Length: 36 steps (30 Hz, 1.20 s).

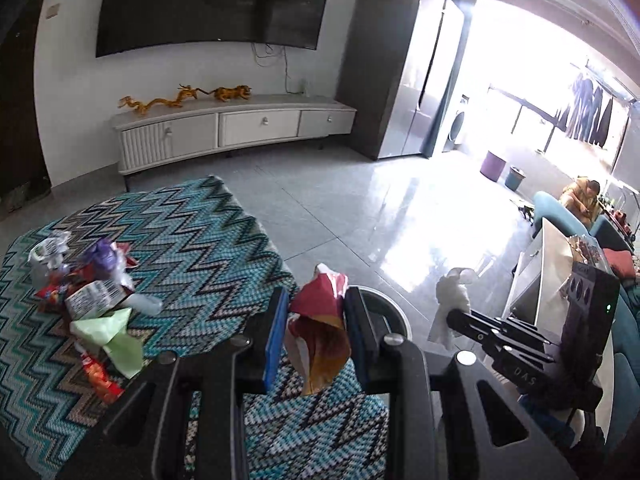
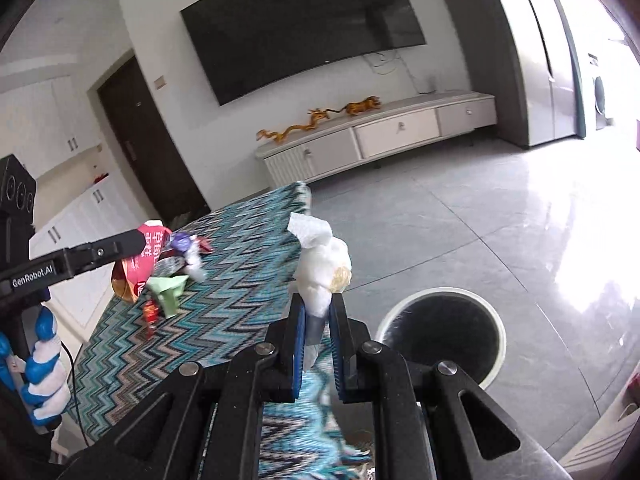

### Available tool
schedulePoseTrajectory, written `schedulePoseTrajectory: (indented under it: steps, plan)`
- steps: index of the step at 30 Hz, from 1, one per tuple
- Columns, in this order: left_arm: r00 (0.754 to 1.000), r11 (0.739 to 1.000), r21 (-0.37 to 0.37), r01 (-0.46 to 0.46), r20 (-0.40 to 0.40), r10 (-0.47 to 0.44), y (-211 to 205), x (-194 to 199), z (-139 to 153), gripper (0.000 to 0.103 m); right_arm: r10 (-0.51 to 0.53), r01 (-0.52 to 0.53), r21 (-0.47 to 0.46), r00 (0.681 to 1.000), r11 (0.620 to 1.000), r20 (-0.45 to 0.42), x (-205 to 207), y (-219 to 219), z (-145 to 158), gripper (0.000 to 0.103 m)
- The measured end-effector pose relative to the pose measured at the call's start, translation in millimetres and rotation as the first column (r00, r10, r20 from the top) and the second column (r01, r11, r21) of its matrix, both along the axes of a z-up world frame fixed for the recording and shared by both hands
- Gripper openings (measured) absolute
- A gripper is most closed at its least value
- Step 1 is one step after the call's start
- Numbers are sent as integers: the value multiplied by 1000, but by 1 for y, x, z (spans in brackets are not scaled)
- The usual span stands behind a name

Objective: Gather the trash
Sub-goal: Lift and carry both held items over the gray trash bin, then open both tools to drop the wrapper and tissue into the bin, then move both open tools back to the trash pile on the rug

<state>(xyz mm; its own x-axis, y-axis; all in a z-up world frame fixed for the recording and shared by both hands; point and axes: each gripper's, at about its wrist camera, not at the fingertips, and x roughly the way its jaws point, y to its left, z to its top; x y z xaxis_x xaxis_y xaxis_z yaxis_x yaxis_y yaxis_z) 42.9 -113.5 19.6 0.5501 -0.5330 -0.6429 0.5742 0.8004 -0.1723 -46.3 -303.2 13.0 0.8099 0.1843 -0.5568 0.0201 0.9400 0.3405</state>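
My left gripper is shut on a red and orange snack wrapper, held above the table's right edge, in front of the round trash bin. It also shows in the right wrist view. My right gripper is shut on a crumpled white tissue, held over the table edge, left of the white-rimmed black bin. The tissue also shows in the left wrist view. A pile of wrappers and a green paper lies on the table at the left.
The table carries a teal zigzag cloth. A white TV cabinet and a wall TV stand across the grey tiled floor. A white box and sofa are at the right.
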Motion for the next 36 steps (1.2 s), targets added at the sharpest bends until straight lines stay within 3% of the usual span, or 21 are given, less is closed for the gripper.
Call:
schedulePoseTrajectory:
  steps: [8, 15, 19, 20, 23, 30, 36]
  plan:
    - [990, 992, 58, 111, -97, -105, -95, 54, -38, 28, -88, 91, 39, 993, 995, -75, 26, -62, -35, 12]
    - [967, 981, 81, 176, -202, -157, -148, 95, -84, 31, -111, 116, 31, 984, 993, -142, 57, -95, -60, 16]
    - [940, 977, 46, 210, -283, -189, -169, 117, -110, 32, -140, 142, 2, 973, 990, -183, 70, -108, -78, 39]
    - [934, 976, 36, 213, -302, -192, -173, 122, -116, 32, -145, 147, -3, 971, 989, -190, 73, -109, -81, 40]
    - [920, 977, 20, 212, -340, -192, -180, 133, -129, 42, -170, 173, -5, 961, 985, -218, 77, -117, -90, 40]
    - [924, 981, -2, 194, -337, -183, -157, 128, -126, 44, -188, 193, 6, 961, 981, -204, 69, -112, -83, 41]
    - [950, 992, 0, 125, -289, -120, -112, 108, -103, 44, -201, 205, 11, 966, 979, -160, 60, -106, -59, 41]
